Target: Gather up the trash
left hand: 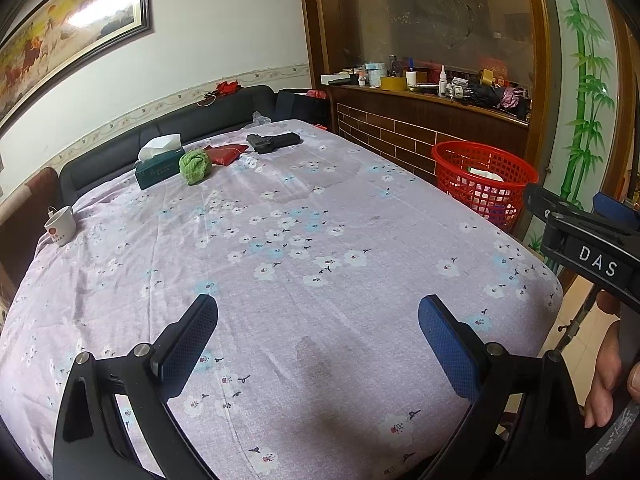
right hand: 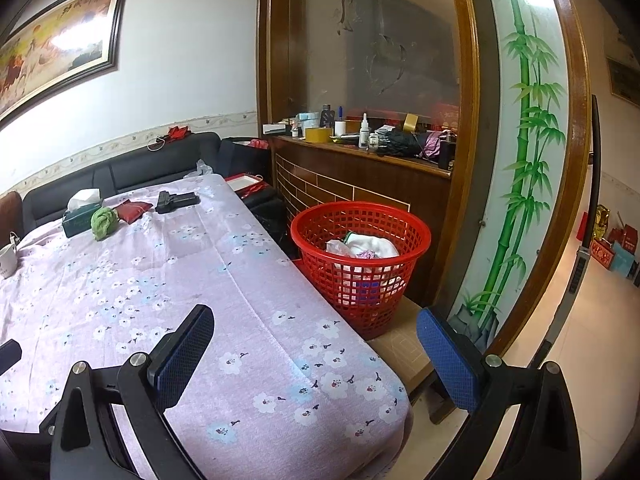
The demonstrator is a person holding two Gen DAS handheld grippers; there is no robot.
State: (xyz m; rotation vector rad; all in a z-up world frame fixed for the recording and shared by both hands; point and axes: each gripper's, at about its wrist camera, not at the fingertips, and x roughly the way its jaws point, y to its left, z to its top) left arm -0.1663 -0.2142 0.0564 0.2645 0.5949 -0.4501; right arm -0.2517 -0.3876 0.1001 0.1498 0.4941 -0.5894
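**One red basket, already got stuff in it**

One red basket point(right hand: 362, 264) sits beside the tabletop point(right hand: 200, 280), holding white crumpled trash point(right hand: 370, 248). Left gripper point(left hand: 318, 344) and right gripper point(right hand: 316, 354) both hover with jaws spread, nothing between them.

The tablecloth point(left hand: 300, 240) filling the middle of the left wrist view is pale lilac, printed with white and light-blue blossoms with dark sprigs. In the upper left of it lie a dark green tissue box point(left hand: 159, 168) with white tissue, a bright green crumpled cloth point(left hand: 195, 166), a dark red pouch point(left hand: 225, 154) and a black device point(left hand: 273, 142). At the left edge stands a white mug point(left hand: 60, 226) with a red mark. The basket point(right hand: 362, 264), centre right of the right wrist view, is red plastic lattice holding white and pink trash point(right hand: 366, 250). Right of it, a white panel point(right hand: 520, 160) bears painted green bamboo. The cabinet point(right hand: 360, 184) is dark brown with a brick-like pattern. Both grippers' pads point(left hand: 448, 344) are blue, finely cross-hatched, on black frames.
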